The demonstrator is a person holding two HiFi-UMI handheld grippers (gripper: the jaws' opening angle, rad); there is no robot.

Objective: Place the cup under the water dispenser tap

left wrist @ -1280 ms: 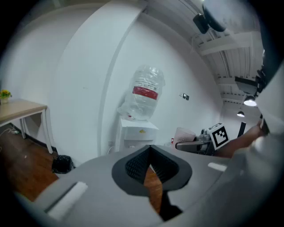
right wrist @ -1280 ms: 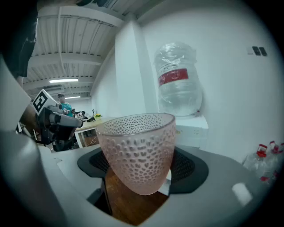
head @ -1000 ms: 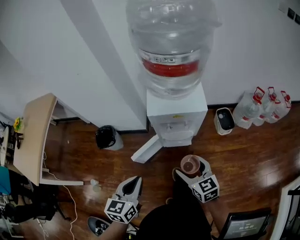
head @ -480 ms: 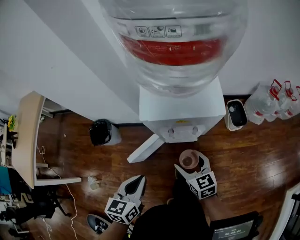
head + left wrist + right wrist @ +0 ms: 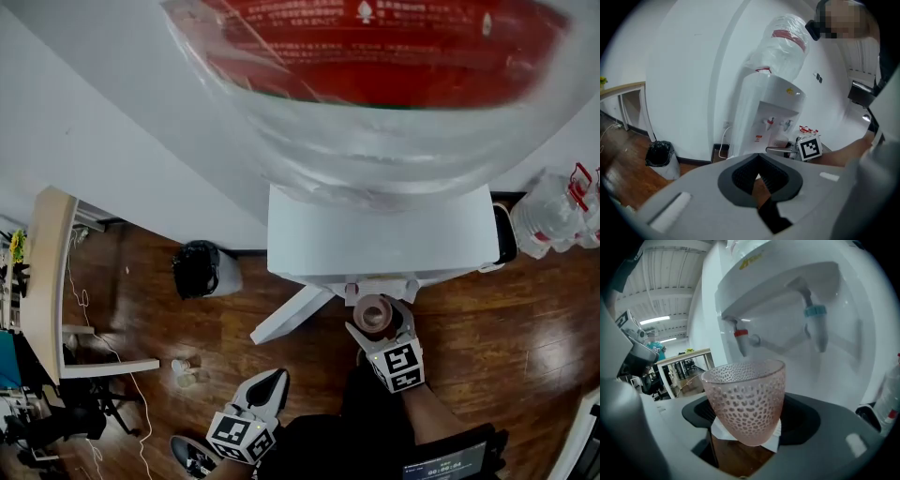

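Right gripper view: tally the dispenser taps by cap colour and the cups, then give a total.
Red-capped tap: 1
Blue-capped tap: 1
Pink cup: 1
Total: 3

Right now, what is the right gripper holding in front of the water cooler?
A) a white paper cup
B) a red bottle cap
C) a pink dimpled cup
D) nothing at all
C: the right gripper is closed on a pink cup with a dimpled surface, held upright, with the red tap just beyond it in the right gripper view.
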